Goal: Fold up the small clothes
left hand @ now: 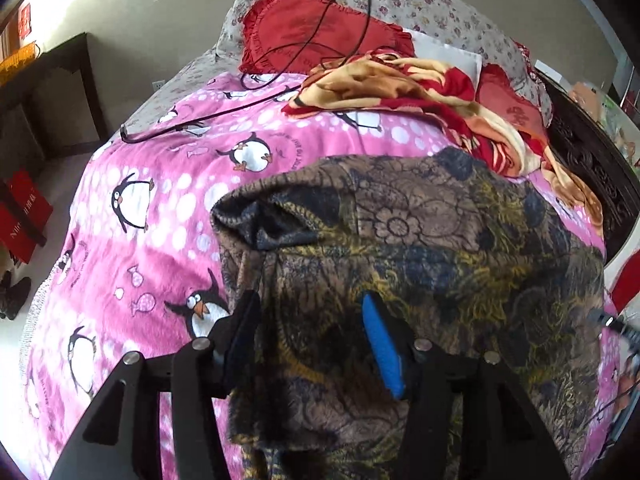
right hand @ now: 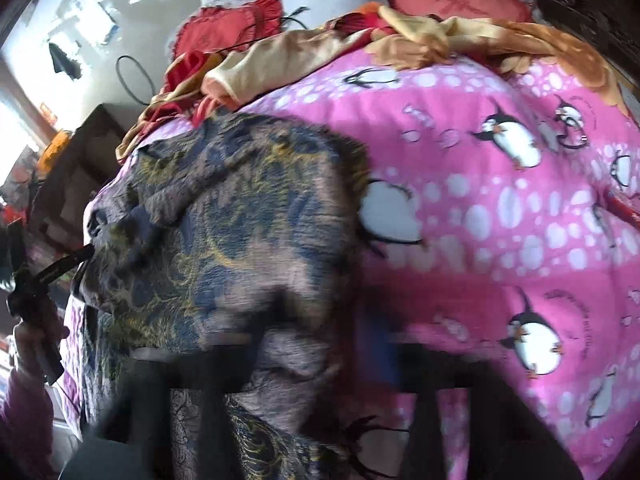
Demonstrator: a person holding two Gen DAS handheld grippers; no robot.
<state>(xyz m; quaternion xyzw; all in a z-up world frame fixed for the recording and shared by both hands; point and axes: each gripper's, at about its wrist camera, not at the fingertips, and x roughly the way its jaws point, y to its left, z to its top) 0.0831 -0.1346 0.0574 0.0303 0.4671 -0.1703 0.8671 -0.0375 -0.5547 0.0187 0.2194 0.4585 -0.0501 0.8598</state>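
While the dark floral-patterned knit garment in brown, navy and yellow [left hand: 420, 248] lies spread over the near half of the bed, on the pink fleece blanket printed with penguins [left hand: 160, 208], the left gripper [left hand: 312, 340] stands wide open above the cloth's near-left part, its blue-padded finger and its black one apart with fabric between them but nothing pinched. The right gripper [right hand: 320, 364] is smeared by motion blur in its own view; its jaws seem to straddle a raised bunch of the same garment [right hand: 224, 216], yet I cannot tell whether they are closed on it.

One likely fault is a grab that takes the fleece along with the knit, since the two lie flat together. Another is an uneven fold: the garment already humps and creases near the bed's near edge, so lifting one side alone could drag it askew. A black cable [left hand: 224, 112] trails toward the far-left edge, well apart.
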